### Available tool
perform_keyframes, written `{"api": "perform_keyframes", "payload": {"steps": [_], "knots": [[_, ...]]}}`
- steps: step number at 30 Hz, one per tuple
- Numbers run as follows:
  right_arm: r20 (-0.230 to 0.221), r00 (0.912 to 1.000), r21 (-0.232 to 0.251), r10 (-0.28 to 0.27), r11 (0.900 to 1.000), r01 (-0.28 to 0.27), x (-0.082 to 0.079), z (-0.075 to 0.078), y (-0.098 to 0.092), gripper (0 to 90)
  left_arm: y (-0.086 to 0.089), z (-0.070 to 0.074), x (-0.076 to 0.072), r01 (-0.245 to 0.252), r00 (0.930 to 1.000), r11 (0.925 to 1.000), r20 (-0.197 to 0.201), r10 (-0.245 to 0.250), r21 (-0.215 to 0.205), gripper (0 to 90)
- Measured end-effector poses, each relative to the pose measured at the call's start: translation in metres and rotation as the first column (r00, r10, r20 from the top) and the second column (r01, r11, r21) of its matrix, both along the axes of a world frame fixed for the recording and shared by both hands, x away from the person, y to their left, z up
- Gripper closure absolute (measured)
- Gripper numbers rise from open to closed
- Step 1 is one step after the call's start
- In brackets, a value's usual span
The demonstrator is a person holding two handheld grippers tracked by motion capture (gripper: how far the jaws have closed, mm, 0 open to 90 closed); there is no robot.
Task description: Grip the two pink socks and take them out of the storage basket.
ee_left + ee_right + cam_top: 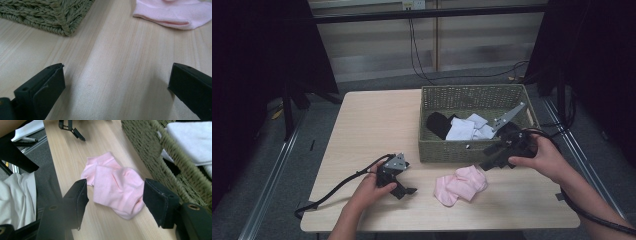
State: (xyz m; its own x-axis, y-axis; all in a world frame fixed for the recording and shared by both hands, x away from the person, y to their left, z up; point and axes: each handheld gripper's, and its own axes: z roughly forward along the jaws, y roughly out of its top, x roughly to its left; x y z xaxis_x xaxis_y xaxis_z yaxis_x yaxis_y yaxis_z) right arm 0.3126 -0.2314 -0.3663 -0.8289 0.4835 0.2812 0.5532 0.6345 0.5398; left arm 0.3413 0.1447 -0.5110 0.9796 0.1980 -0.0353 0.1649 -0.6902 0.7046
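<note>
I judged the pink socks (pixel 460 185) to be light, soft and limp, the kind of thing that would sag and fold once lifted, with no risk of breaking and little of slipping against rubbery pads. The best place to take hold seemed to me the thicker part where the two overlapped, or a bunched edge standing a little proud of the surface (pixel 372 120), since a flat single layer would be hard to pinch off the wood. They were a pale pink knit pair, lying one partly over the other in a loose crumpled heap, with a cuff end pointing away from the basket (pixel 472 151). They lay on the pale wooden surface just in front of the woven green basket's near wall, close to it, though I could not tell whether they touched it. My right gripper (pixel 115 202) hung above them with its jaws spread wide and nothing between them, the socks framed in the gap below. My left gripper (pixel 116 82) sat low over bare wood to the left of the socks, its jaws likewise parted and empty, with a corner of the basket and the edge of the pink knit ahead of it. Inside the basket lay white cloths (pixel 467 128) and something black (pixel 439 123).
</note>
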Motion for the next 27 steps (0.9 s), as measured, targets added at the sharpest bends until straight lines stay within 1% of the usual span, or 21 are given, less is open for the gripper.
{"api": "perform_keyframes", "payload": {"steps": [1,2,3,4,5,6,7,8,9,10,11,13,14,16,17,18,19,22,24,26,27], "knots": [[0.0,1.0,0.0,0.0,1.0,0.0,0.0,0.0,0.0,36.2,0.0,0.0,0.0,0.0,1.0,1.0,0.0,0.0,0.0,0.0],[0.008,1.0,-0.002,0.0,1.0,0.0,-0.001,-0.005,-0.002,34.9,0.0,0.0,0.0,0.0,1.0,1.0,-0.002,0.0,0.002,0.0],[0.008,1.0,-0.002,0.0,1.0,0.0,-0.001,-0.005,-0.002,34.9,0.0,0.0,0.0,0.0,1.0,1.0,0.0,0.0,0.0,0.0],[0.011,0.9999,0.0,-0.001,1.0,0.001,-0.002,-0.009,-0.003,33.8,0.0,0.0,0.0,0.0,1.0,1.0,-0.002,0.0,0.002,0.0],[0.011,0.9999,0.0,-0.001,1.0,0.001,-0.002,-0.009,-0.003,33.8,0.0,0.0,0.0,0.0,1.0,1.0,-0.002,0.0,0.002,0.0],[0.012,0.9999,0.005,-0.003,1.0,0.003,-0.004,-0.012,-0.005,33.5,0.0,0.0,0.0,-0.001,1.0,1.0,-0.001,0.001,0.002,0.0],[0.012,0.9999,0.005,-0.003,1.0,0.003,-0.004,-0.012,-0.005,33.5,0.0,0.0,0.0,-0.001,1.0,1.0,-0.001,0.001,0.002,0.0],[0.012,0.9999,0.002,-0.008,1.0,0.008,-0.005,-0.017,-0.007,32.7,0.0,0.0,0.0,0.0,1.0,1.0,0.0,0.0,0.001,0.0],[0.012,0.9999,0.002,-0.008,1.0,0.008,-0.005,-0.017,-0.007,32.7,0.0,0.0,0.0,0.0,1.0,1.0,0.0,0.0,0.001,0.0],[0.013,0.9998,0.004,-0.016,1.0,0.016,-0.006,-0.022,-0.009,32.1,0.0,0.0,0.0,0.0,1.0,1.0,0.0,0.0,0.0,0.0],[0.013,0.9998,0.004,-0.016,1.0,0.016,-0.006,-0.022,-0.009,32.1,0.0,0.0,0.0,0.0,1.0,1.0,0.0,0.0,0.0,0.0],[0.022,0.9996,0.017,-0.016,1.0,0.016,-0.006,-0.027,-0.012,31.7,0.0,0.0,0.0,0.0,1.0,1.0,0.0,0.0,0.0,0.0],[0.018,0.9994,0.022,-0.031,0.999,0.03,-0.008,-0.032,-0.015,31.3,0.0,0.0,0.0,0.001,1.0,1.0,0.001,-0.001,-0.001,0.0],[0.024,0.9992,0.024,-0.03,0.999,0.03,-0.009,-0.034,-0.017,31.2,0.0,0.0,0.0,0.001,1.0,1.0,0.0,-0.001,0.0,0.0],[0.022,0.9989,0.025,-0.04,0.999,0.04,-0.009,-0.036,-0.018,30.7,0.0,0.0,0.0,0.0,1.0,1.0,-0.001,0.0,0.001,0.0],[0.029,0.9983,0.034,-0.05,0.998,0.049,-0.01,-0.042,-0.022,29.8,0.0,0.0,0.0,0.0,1.0,1.0,0.0,0.0,0.0,0.0],[0.029,0.9983,0.034,-0.05,0.998,0.049,-0.01,-0.042,-0.022,29.8,0.0,0.0,0.0,0.0,1.0,1.0,0.0,0.0,0.0,0.0],[0.02,0.9977,0.04,-0.064,0.997,0.064,-0.013,-0.05,-0.026,28.7,0.0,0.0,0.0,0.001,1.0,1.0,0.001,-0.001,0.0,0.0],[0.035,0.9966,0.049,-0.075,0.996,0.073,-0.015,-0.059,-0.031,27.6,0.0,0.0,0.0,-0.001,1.0,1.0,-0.002,0.001,0.002,0.0],[0.028,0.996,0.045,-0.084,0.996,0.083,-0.016,-0.062,-0.032,27.6,0.0,0.0,0.0,0.0,1.0,1.0,0.0,0.0,0.0,0.0],[0.033,0.9957,0.044,-0.087,0.995,0.085,-0.017,-0.064,-0.033,27.3,0.0,0.0,0.0,0.002,1.0,1.0,0.0,-0.002,0.002,0.0]]}}
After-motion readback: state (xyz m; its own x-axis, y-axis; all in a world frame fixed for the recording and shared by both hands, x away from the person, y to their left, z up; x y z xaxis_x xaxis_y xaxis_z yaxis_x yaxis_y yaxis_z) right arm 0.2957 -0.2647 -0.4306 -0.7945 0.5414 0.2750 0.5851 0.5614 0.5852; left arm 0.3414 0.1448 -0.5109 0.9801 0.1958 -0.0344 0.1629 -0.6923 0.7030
